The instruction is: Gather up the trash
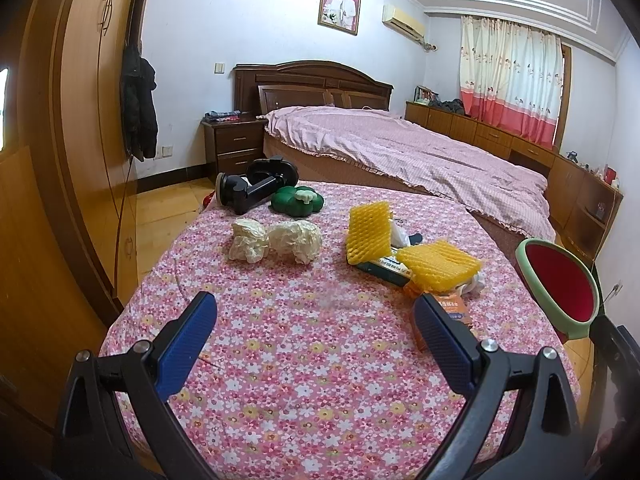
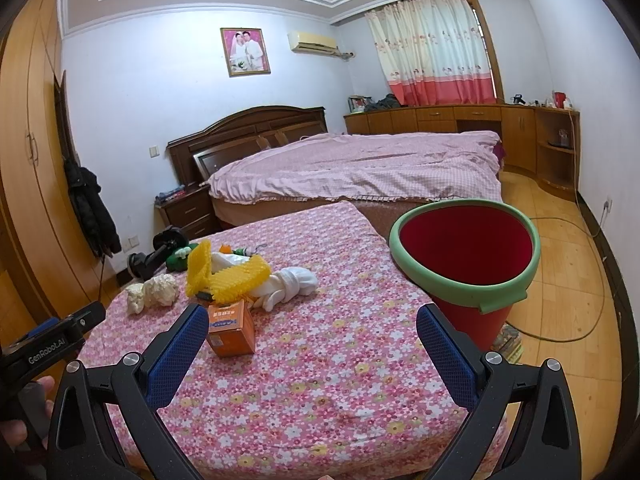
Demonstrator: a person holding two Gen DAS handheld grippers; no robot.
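Trash lies on a table with a pink floral cloth (image 1: 304, 360): two crumpled cream paper wads (image 1: 276, 240), two yellow foam nets (image 1: 400, 248), a dark green box (image 1: 384, 268), an orange carton (image 2: 232, 328) and white crumpled plastic (image 2: 292, 284). A red bucket with a green rim (image 2: 466, 252) stands beside the table's right edge. My left gripper (image 1: 316, 320) is open and empty above the cloth, short of the wads. My right gripper (image 2: 312, 332) is open and empty, its left finger close to the orange carton.
A black device (image 1: 256, 188) and a green flower-shaped container (image 1: 298, 202) sit at the table's far end. A bed (image 1: 400, 152) lies beyond, a wardrobe (image 1: 72, 120) to the left. A cable (image 2: 576, 280) runs over the wooden floor right of the bucket.
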